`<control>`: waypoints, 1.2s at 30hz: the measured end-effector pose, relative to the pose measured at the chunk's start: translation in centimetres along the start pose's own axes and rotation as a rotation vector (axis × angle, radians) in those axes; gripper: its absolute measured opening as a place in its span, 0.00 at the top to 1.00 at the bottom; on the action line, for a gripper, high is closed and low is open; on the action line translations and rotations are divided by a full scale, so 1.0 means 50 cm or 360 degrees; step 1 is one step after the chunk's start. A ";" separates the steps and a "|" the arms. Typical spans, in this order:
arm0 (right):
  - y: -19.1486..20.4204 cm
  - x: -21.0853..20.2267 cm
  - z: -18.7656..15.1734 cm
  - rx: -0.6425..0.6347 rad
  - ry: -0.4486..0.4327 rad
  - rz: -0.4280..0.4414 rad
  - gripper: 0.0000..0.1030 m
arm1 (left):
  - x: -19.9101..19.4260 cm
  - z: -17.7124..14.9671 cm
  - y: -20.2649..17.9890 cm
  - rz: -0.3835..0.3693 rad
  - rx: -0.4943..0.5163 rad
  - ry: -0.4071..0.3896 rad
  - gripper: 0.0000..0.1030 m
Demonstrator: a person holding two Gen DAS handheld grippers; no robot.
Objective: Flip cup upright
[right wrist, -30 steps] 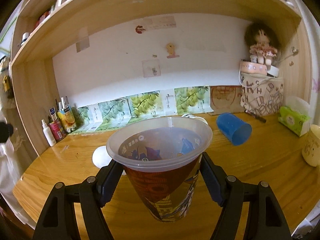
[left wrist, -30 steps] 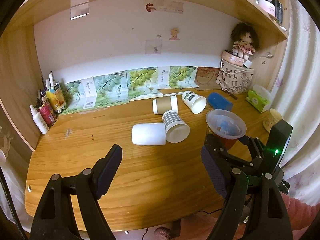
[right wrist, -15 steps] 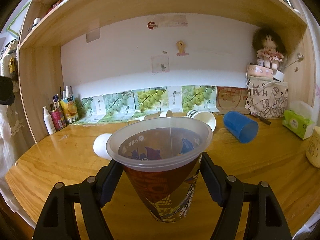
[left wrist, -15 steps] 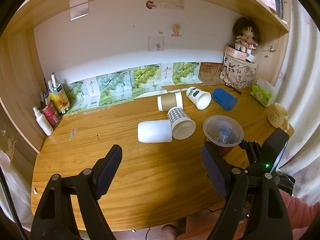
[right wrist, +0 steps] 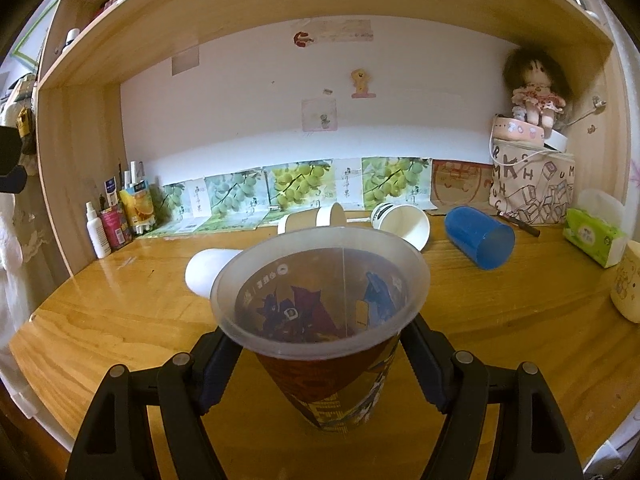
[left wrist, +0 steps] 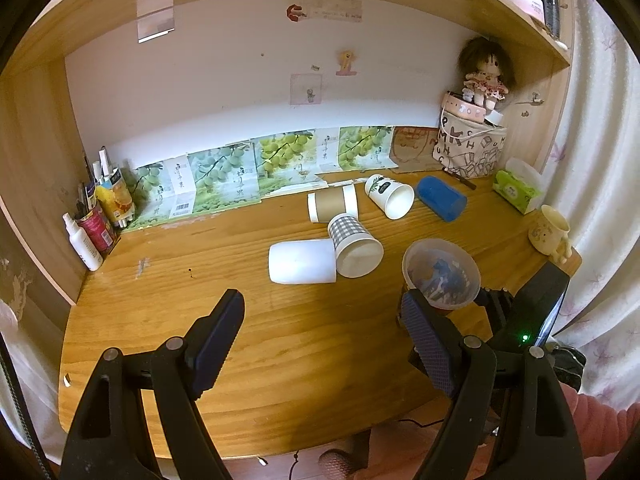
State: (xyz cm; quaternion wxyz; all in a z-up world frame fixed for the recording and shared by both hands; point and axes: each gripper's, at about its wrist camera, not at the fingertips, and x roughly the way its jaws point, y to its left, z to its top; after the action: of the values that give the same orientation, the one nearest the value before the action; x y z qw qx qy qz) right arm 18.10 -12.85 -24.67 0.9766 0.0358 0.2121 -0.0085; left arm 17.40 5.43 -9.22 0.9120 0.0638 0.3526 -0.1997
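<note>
Right wrist: claw grips cup.

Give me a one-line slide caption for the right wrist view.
Right gripper holds a printed plastic cup upright over the wooden desk, with tipped cups lying behind it.

Both the left gripper and the right gripper are built of matte black plastic arms joined by silver round-headed screws. The fingers are faced with dark blue ribbed pads. A green light is lit on a black housing, and a pink fuzzy sleeve is seen.
</note>
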 end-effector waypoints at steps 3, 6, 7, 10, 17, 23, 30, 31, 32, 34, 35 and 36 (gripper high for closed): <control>0.001 -0.006 -0.001 -0.0008 0.0014 0.0010 0.25 | -0.006 -0.007 0.001 -0.0007 -0.0015 0.0002 0.19; 0.003 -0.015 -0.003 -0.0016 0.0030 0.0019 0.25 | -0.013 -0.018 0.002 -0.0013 -0.0040 0.0017 0.19; 0.003 -0.016 -0.002 -0.0021 0.0040 0.0021 0.25 | -0.015 -0.021 0.002 -0.0016 -0.0047 0.0021 0.19; 0.004 -0.014 -0.005 -0.0025 0.0103 0.0039 0.25 | -0.020 -0.033 0.003 -0.0024 -0.0081 0.0042 0.19; -0.006 -0.025 -0.021 0.0021 0.0261 0.0081 0.22 | -0.031 -0.063 0.011 -0.0010 -0.0240 0.0078 0.19; -0.028 -0.067 -0.007 -0.0008 0.0355 0.0101 0.20 | -0.034 -0.072 0.005 0.0020 -0.0374 0.0096 0.19; -0.071 -0.130 0.054 0.0033 0.0480 0.0105 0.16 | -0.030 -0.063 -0.031 0.0069 -0.0488 0.0180 0.19; -0.078 -0.143 0.066 0.0038 0.0491 0.0106 0.16 | -0.032 -0.062 -0.036 0.0072 -0.0502 0.0185 0.19; -0.084 -0.155 0.077 0.0038 0.0506 0.0101 0.15 | -0.037 -0.060 -0.045 0.0076 -0.0528 0.0190 0.19; -0.094 -0.180 0.101 0.0034 0.0550 0.0087 0.13 | -0.048 -0.058 -0.059 0.0074 -0.0566 0.0193 0.18; -0.098 -0.189 0.109 0.0035 0.0582 0.0098 0.13 | -0.054 -0.057 -0.068 0.0083 -0.0577 0.0196 0.16; -0.100 -0.198 0.116 0.0037 0.0614 0.0112 0.13 | -0.057 -0.057 -0.077 0.0111 -0.0577 0.0201 0.13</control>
State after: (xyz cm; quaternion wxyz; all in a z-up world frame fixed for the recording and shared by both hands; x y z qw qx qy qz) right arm 11.34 -18.28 -15.63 0.9170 0.0556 0.3937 0.0303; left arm 12.17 3.57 -9.32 0.8909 -0.0770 0.4370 -0.0968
